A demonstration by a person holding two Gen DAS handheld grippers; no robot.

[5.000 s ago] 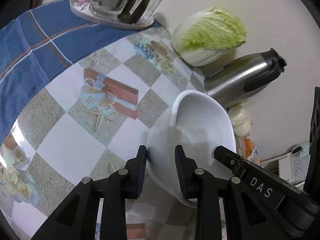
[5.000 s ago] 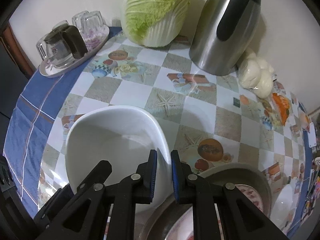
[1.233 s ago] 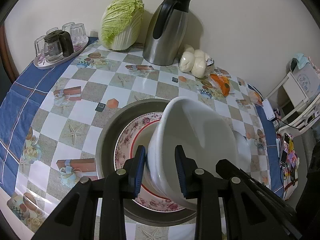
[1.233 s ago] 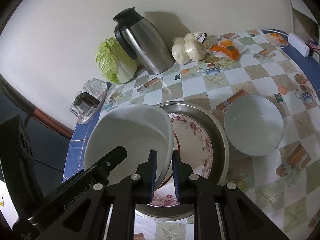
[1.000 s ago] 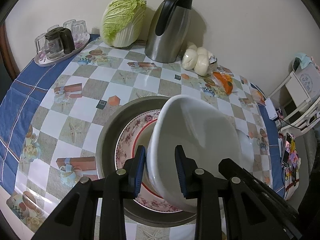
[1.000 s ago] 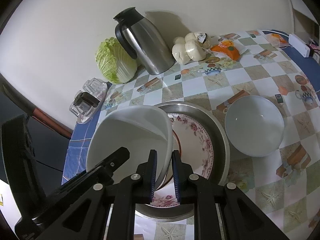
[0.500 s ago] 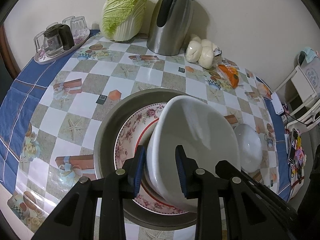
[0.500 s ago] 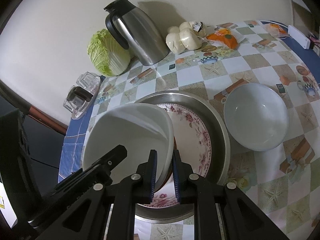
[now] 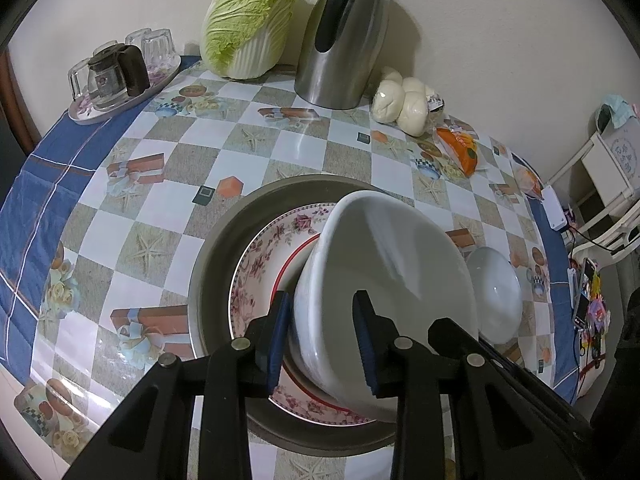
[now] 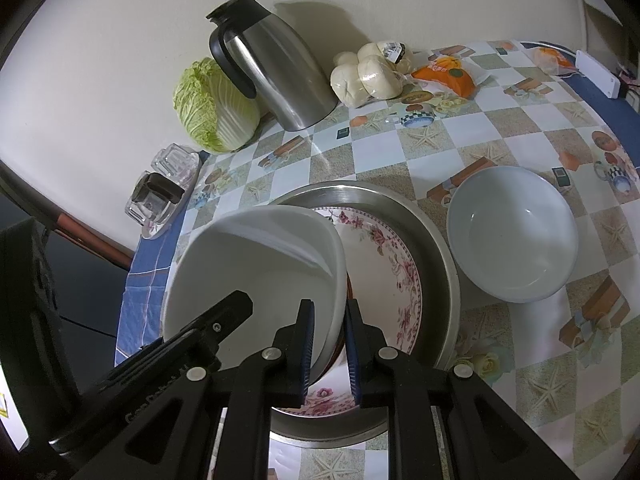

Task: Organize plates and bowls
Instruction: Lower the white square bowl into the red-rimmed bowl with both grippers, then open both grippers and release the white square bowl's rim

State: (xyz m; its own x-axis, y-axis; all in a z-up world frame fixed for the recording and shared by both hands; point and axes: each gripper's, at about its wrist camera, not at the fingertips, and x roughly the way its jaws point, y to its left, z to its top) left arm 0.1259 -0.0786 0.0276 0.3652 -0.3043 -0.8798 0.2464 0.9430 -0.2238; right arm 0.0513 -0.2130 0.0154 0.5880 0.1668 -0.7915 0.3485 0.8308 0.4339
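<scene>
We pinch the large white bowl (image 9: 384, 280) by opposite rims, left hand-held gripper (image 9: 322, 344) at its 9 o'clock, right hand-held gripper (image 10: 328, 344) at 3, tilted over the floral plate (image 10: 384, 264) in the steel basin (image 10: 440, 256); it looks heavy, stiff, glazed-slippery and chippable

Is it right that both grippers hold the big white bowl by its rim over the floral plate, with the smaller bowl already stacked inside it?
Not quite. The right wrist view shows the smaller bowl alone on the tablecloth, beside the metal basin. The rest stands: left gripper and right gripper clamp the big white bowl over the floral plate.
</scene>
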